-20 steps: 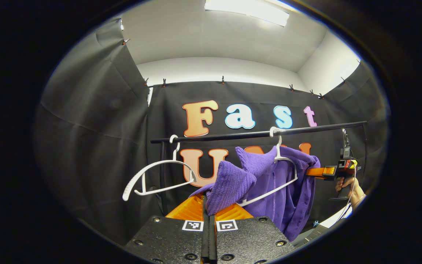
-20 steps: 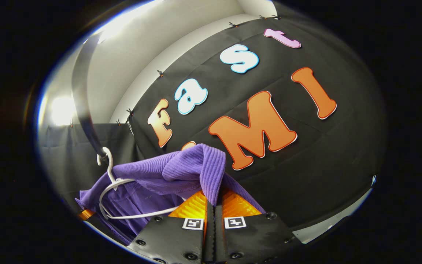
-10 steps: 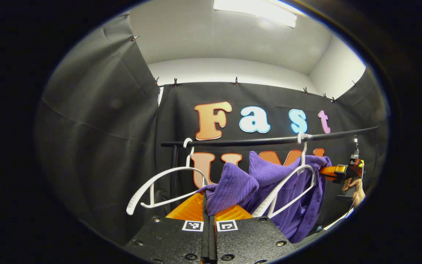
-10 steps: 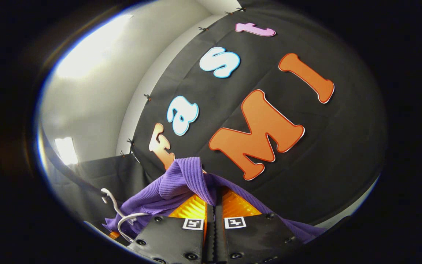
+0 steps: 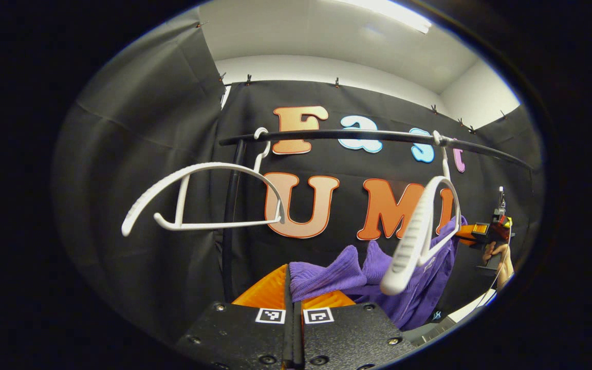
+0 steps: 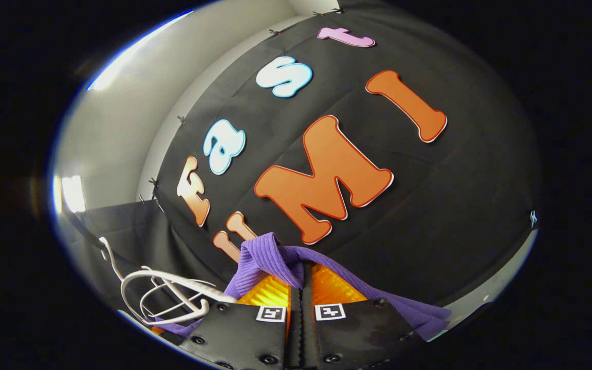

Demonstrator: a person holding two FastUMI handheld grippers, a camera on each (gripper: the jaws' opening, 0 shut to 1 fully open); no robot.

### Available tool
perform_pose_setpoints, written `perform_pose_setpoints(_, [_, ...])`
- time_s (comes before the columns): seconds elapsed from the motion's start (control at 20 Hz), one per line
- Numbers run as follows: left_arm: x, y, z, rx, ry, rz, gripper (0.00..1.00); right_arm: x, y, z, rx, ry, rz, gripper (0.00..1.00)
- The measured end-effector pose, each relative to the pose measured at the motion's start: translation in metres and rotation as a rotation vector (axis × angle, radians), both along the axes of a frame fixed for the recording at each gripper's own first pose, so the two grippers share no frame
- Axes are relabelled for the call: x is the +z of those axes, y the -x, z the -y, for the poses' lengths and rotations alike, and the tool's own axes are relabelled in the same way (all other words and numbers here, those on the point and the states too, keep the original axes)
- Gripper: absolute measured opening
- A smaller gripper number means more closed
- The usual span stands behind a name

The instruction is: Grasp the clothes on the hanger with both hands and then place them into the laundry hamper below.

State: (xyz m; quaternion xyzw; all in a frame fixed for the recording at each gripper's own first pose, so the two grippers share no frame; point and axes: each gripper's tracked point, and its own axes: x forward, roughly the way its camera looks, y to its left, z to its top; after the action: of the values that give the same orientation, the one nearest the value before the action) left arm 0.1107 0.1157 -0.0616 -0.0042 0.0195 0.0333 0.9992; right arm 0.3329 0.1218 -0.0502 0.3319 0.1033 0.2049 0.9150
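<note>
A purple ribbed garment (image 5: 363, 277) stretches between both grippers, below the rail. My left gripper (image 5: 292, 285) is shut on one bunched end of it. In the right gripper view my right gripper (image 6: 301, 280) is shut on another fold of the purple garment (image 6: 267, 257). The right gripper (image 5: 473, 232) also shows far right in the left gripper view, held by a hand (image 5: 496, 254). A white hanger (image 5: 419, 231) hangs bare from the black rail (image 5: 378, 136), swung edge-on in front of the cloth. A second bare white hanger (image 5: 198, 195) hangs at the rail's left end.
The rail's black upright post (image 5: 230, 205) stands left of centre. Black cloth walls close the booth behind and to the left. Both white hangers (image 6: 167, 293) show low left in the right gripper view. A pale surface edge (image 5: 473, 306) shows at the lower right.
The garment has come off the right hanger and dropped below it with both grippers. The freed hanger has swung edge-on toward the camera, and the rail now sits higher in view.
</note>
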Motion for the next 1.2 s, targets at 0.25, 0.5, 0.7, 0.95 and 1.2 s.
perform_pose_setpoints(0.25, [-0.021,0.025,-0.002,0.005,0.03,-0.009,0.0,-0.047,0.036,0.014,-0.004,0.086,-0.047,0.07])
perform_pose_setpoints(0.5, [-0.033,0.047,0.017,0.001,0.017,-0.017,0.0,-0.072,0.08,0.013,0.012,0.194,-0.058,0.07])
perform_pose_setpoints(0.7, [-0.052,0.056,0.05,-0.054,0.043,-0.056,0.0,-0.08,0.123,0.009,0.022,0.26,-0.056,0.07])
perform_pose_setpoints(0.95, [-0.079,0.054,0.096,-0.126,0.077,-0.117,0.0,-0.086,0.163,0.011,0.014,0.341,-0.034,0.08])
perform_pose_setpoints(1.2, [-0.104,0.057,0.15,-0.199,0.109,-0.168,0.0,-0.102,0.184,0.012,0.015,0.407,-0.03,0.07])
